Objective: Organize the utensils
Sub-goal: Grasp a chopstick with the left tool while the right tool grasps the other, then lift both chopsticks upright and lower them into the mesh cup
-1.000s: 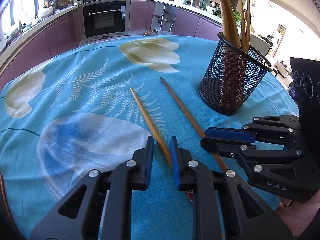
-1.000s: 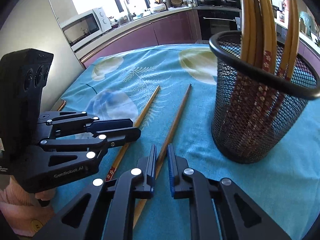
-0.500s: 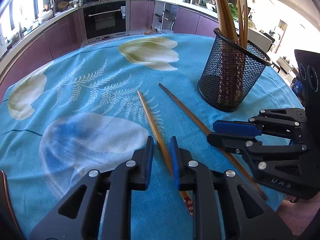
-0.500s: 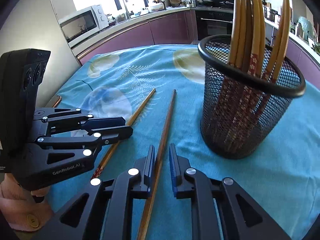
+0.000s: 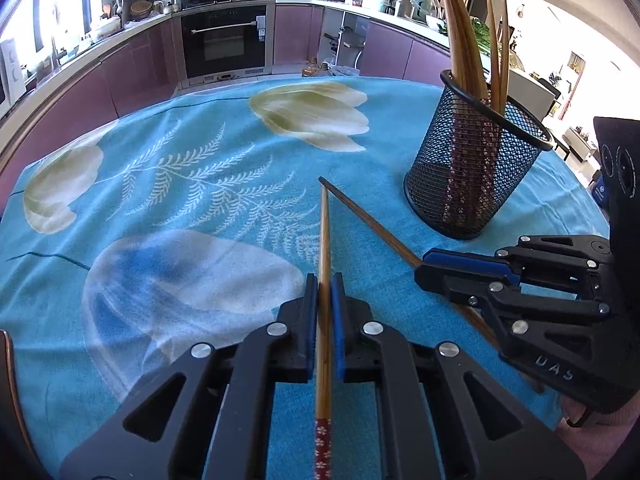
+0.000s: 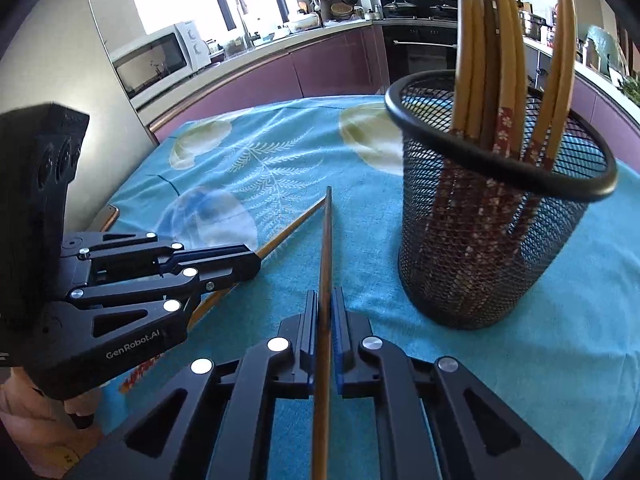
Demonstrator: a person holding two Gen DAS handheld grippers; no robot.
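Note:
My left gripper (image 5: pixel 325 286) is shut on a light wooden chopstick (image 5: pixel 325 236) with a red flowered end; its tip points away over the cloth. My right gripper (image 6: pixel 326 300) is shut on a darker chopstick (image 6: pixel 327 236). Each gripper shows in the other's view: the right one (image 5: pixel 424 272) and its dark chopstick (image 5: pixel 368 220) at the right, the left one (image 6: pixel 256 260) and its light chopstick (image 6: pixel 292 228) at the left. The two chopstick tips nearly meet. A black mesh cup (image 5: pixel 476 176) (image 6: pixel 492 240) holding several chopsticks stands upright to the right.
A turquoise cloth (image 5: pixel 180 184) with pale flowers and ferns covers the table. A brown object's edge (image 6: pixel 108 216) lies at the cloth's left side. Kitchen cabinets, an oven and a microwave (image 6: pixel 156 60) stand beyond the table.
Both grippers have closed on the chopsticks that lay between their fingers. Both chopsticks have swung in line with the fingers, so their tips have come together.

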